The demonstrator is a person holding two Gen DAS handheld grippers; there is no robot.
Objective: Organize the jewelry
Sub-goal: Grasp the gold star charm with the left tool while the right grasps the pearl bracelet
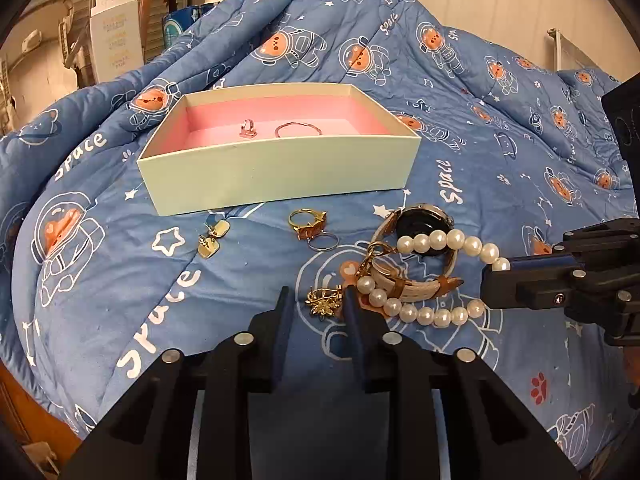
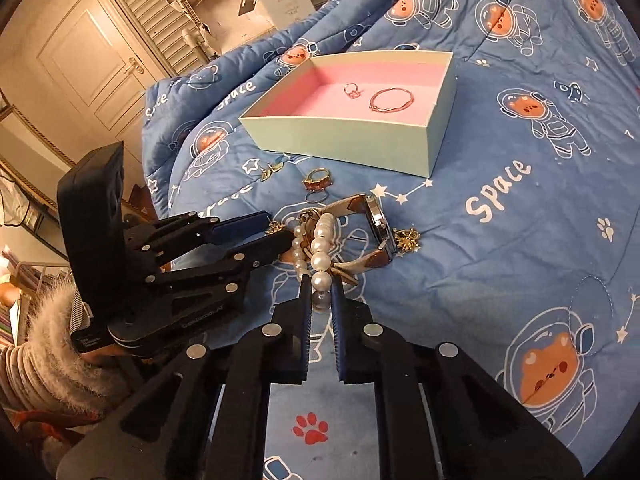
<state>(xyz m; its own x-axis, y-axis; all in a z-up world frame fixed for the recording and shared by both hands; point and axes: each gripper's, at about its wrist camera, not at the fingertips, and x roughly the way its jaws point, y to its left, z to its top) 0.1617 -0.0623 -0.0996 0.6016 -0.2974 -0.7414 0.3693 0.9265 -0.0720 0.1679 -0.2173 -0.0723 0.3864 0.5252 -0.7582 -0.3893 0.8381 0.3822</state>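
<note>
Centrally, the jewelry lies in a loose pile on a blue quilt (image 1: 500, 152) printed with astronaut bears, spread over a bed. In the left wrist view, the pearl bracelet (image 1: 424, 312) loops over a watch (image 1: 424, 228) with a pale strap, at about 4 o'clock from the box (image 1: 276, 176). The right gripper (image 2: 320, 284) is clenched on one end of that bracelet, a pearl pinched between its pads; it comes into the left view from 3 o'clock. The left gripper (image 1: 318, 300) has its jaws narrowed around a small gold flower piece (image 1: 324, 302), and its right finger seems to touch it; whether the pads actually press on it I cannot tell. Just beyond, toward 12 o'clock, sit a gold ring (image 1: 308, 222) with an amber stone and a thin plain ring (image 1: 323, 241) touching it. At 10 o'clock from the left gripper lie two gold earrings (image 1: 212, 238). Farther toward 12 o'clock stands the box, pale green outside and pink inside, open at the top; it holds a small ring (image 1: 248, 128) and a thin bangle (image 1: 298, 129) side by side, apart. In the right wrist view a fluffy sleeve (image 2: 68, 344) shows at 8 o'clock behind the left gripper, and a panelled door (image 2: 92, 56) stands at 10 o'clock.
</note>
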